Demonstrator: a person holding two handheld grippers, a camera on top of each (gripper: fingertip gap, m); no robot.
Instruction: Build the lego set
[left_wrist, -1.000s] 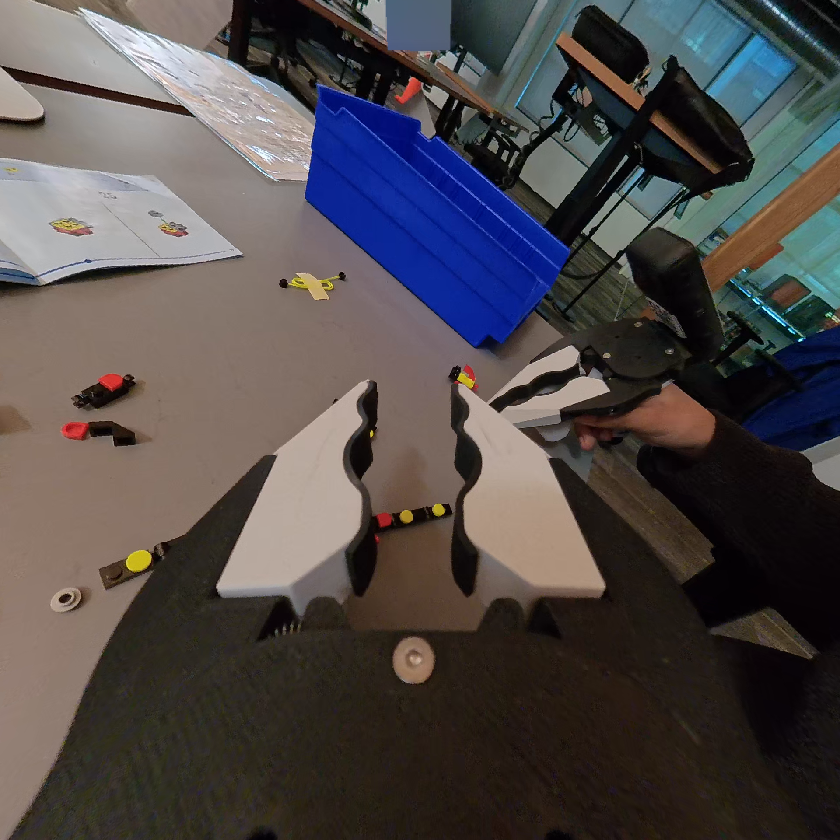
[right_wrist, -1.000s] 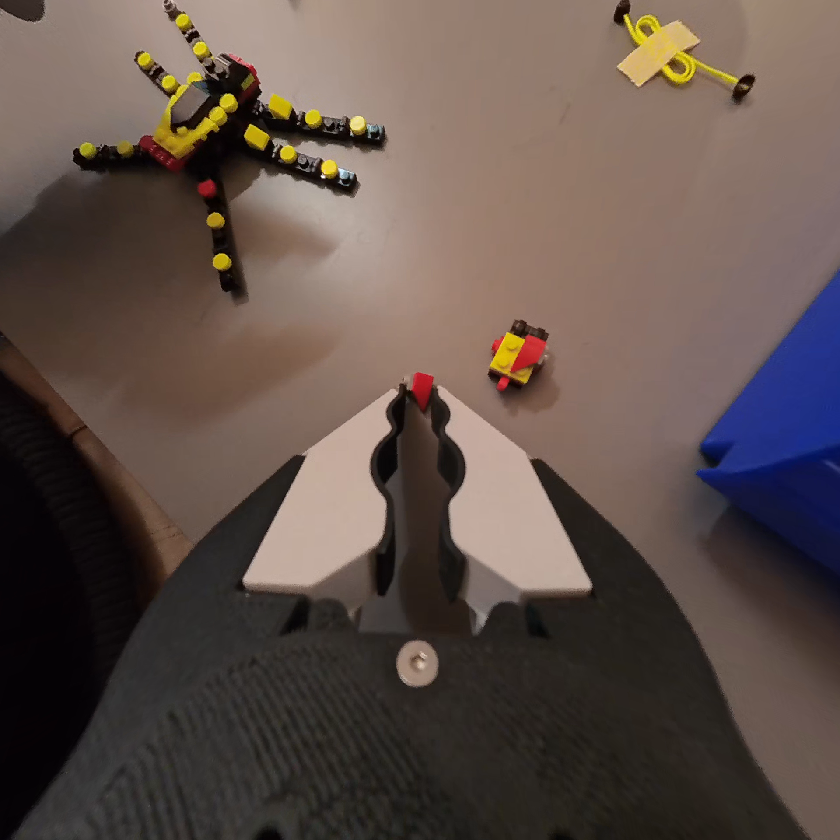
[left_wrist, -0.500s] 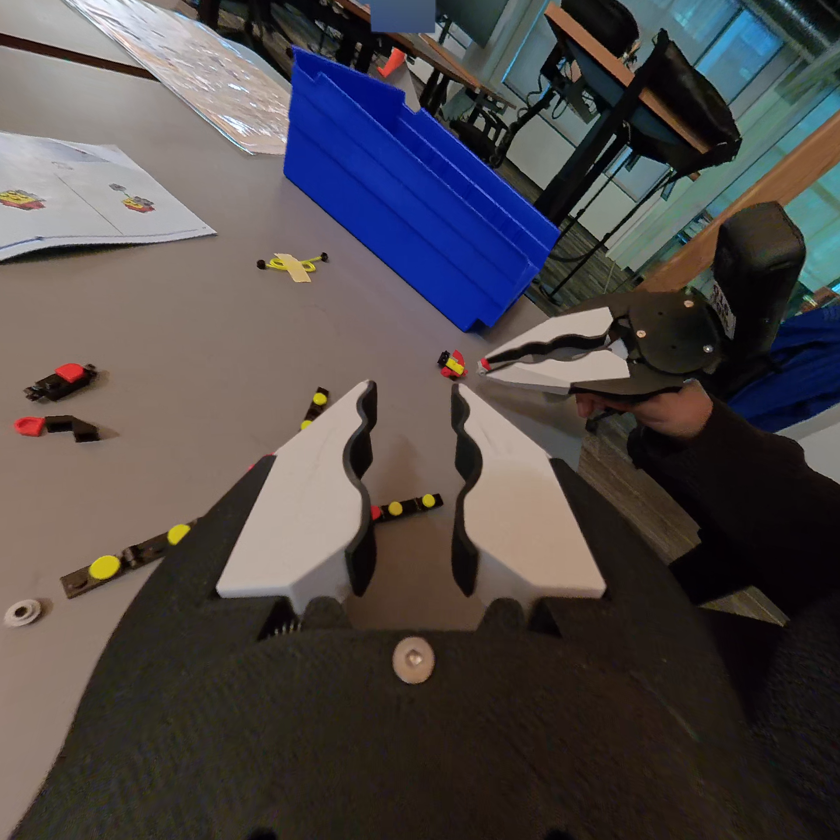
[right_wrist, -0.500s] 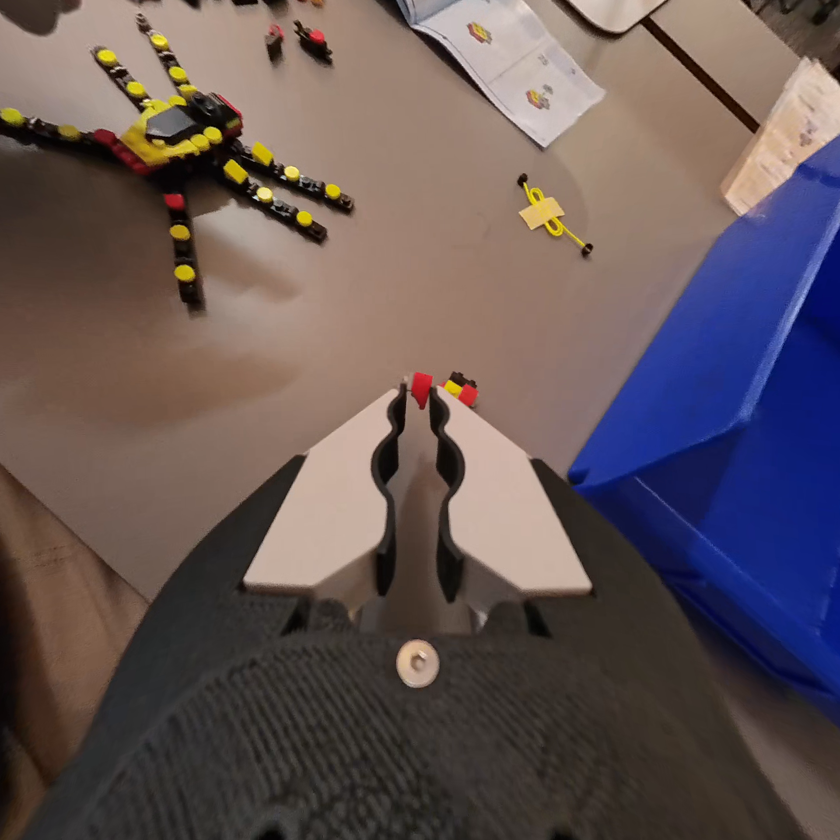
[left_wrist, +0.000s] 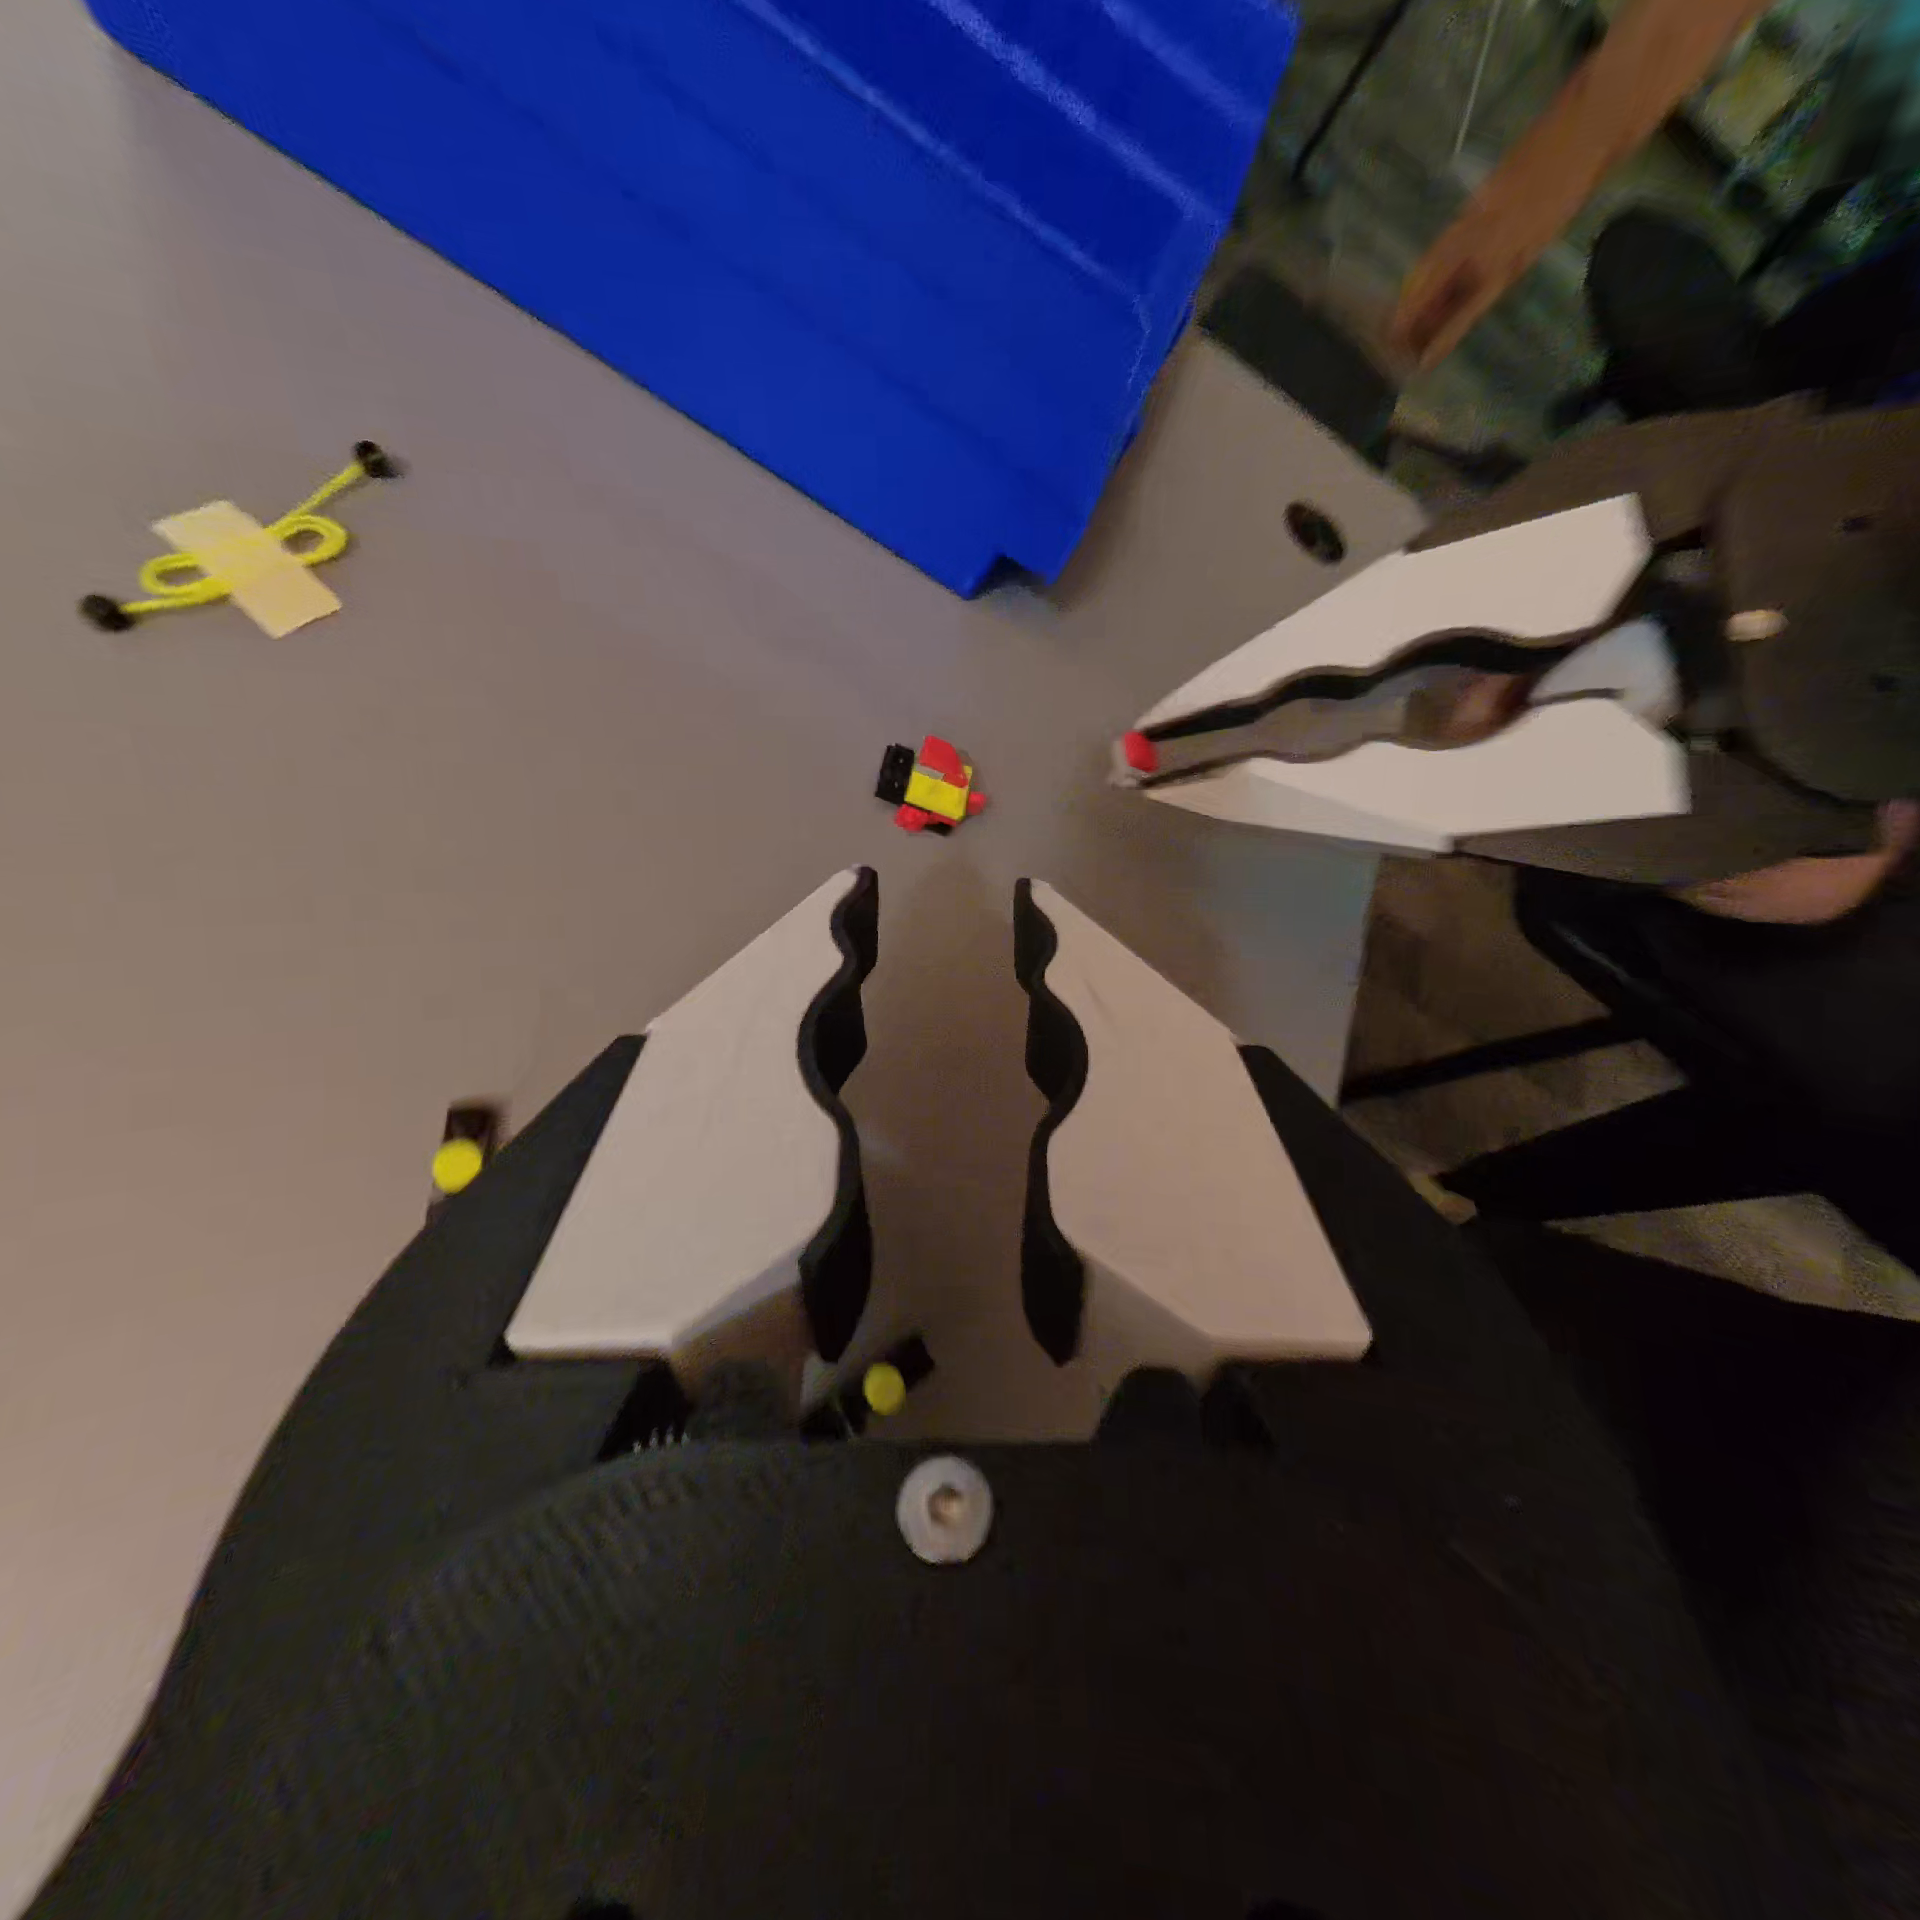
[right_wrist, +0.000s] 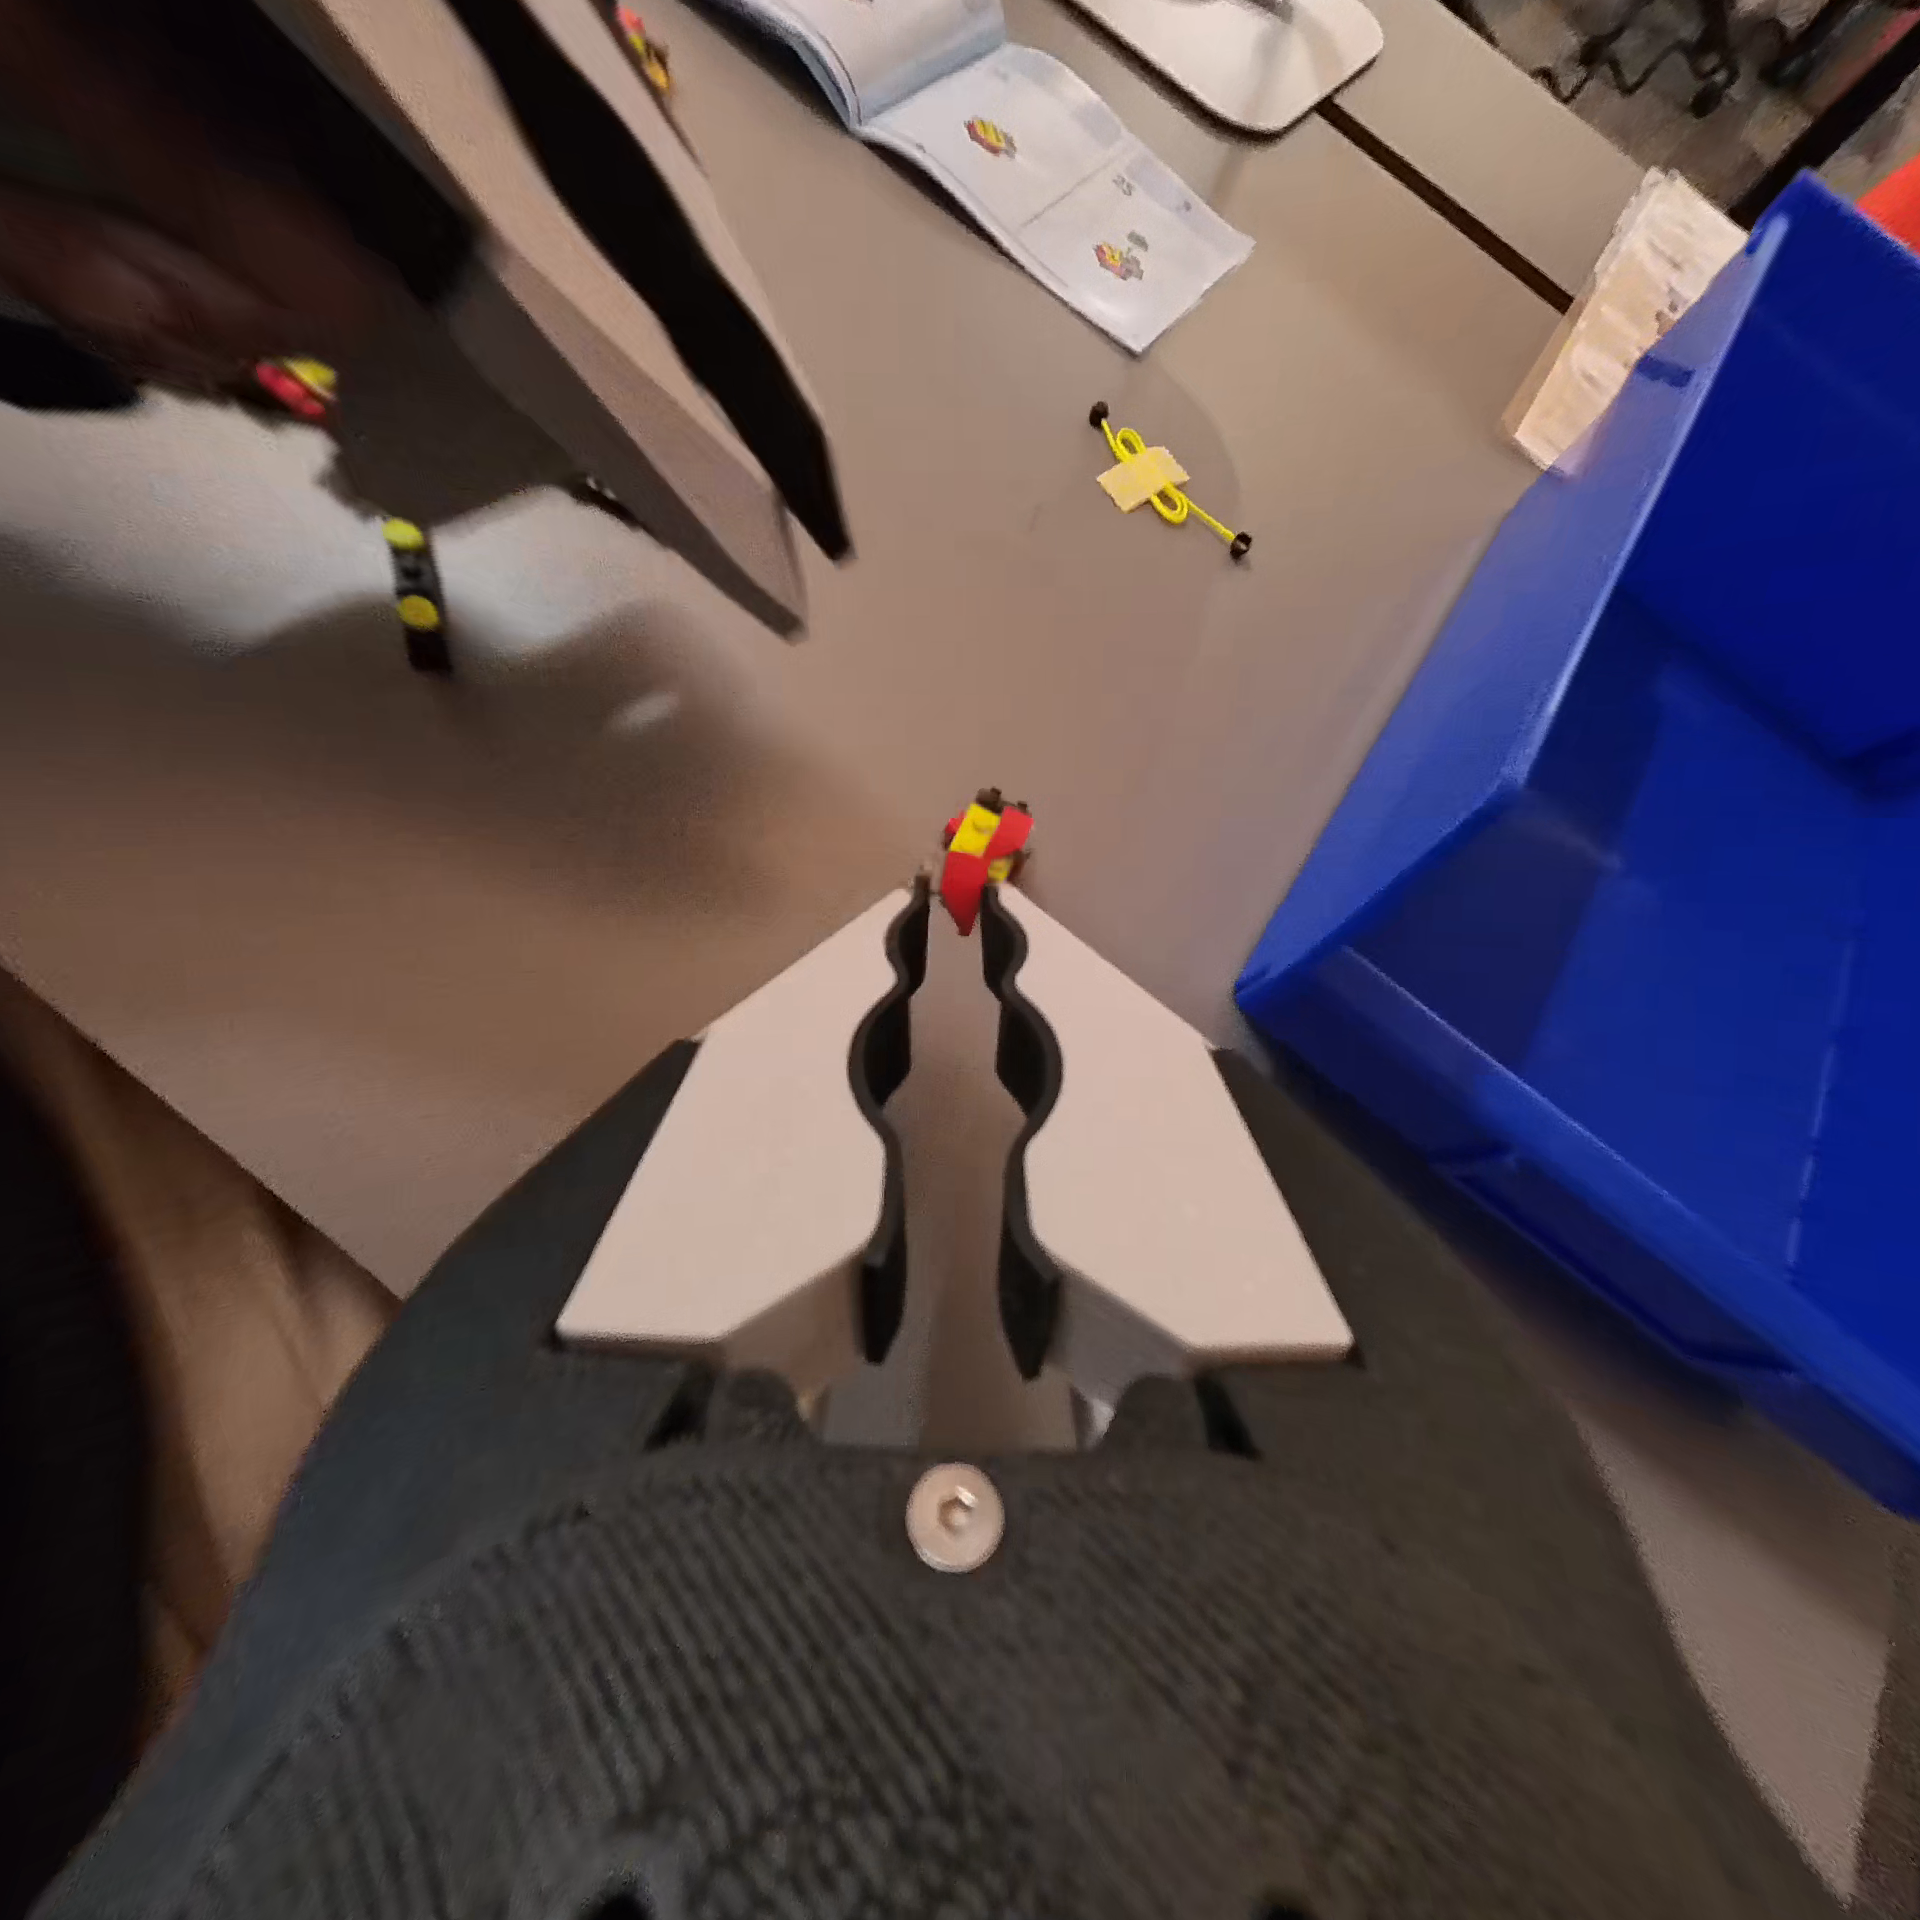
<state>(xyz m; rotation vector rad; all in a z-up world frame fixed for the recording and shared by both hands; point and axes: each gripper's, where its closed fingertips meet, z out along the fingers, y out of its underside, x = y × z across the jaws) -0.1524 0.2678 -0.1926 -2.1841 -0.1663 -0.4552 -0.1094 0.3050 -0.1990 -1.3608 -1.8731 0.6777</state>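
- On the far left of the grey surface (left_wrist: 520, 831) lies a yellow cord (left_wrist: 244, 540) with black ends, a strip of tan tape across its middle.
- A black leg with yellow studs (right_wrist: 418, 597) of the lego build shows in the right wrist view, mostly hidden behind the other tool.
- The left hand-held gripper (left_wrist: 943, 883) is released, its jaws apart with nothing between them, tips just short of the small assembly.
- The small red, yellow and black lego assembly (left_wrist: 928, 787) sits on the surface between the two tools, near the bin's corner.
- The right hand-held gripper (right_wrist: 951, 896) is clenched on a small red piece (right_wrist: 964, 902) at its tips, close beside the small assembly; I cannot tell whether they touch.
- An open instruction booklet (right_wrist: 1049, 177) lies farther back.
- A blue bin (right_wrist: 1662, 831) stands on the right of the surface.
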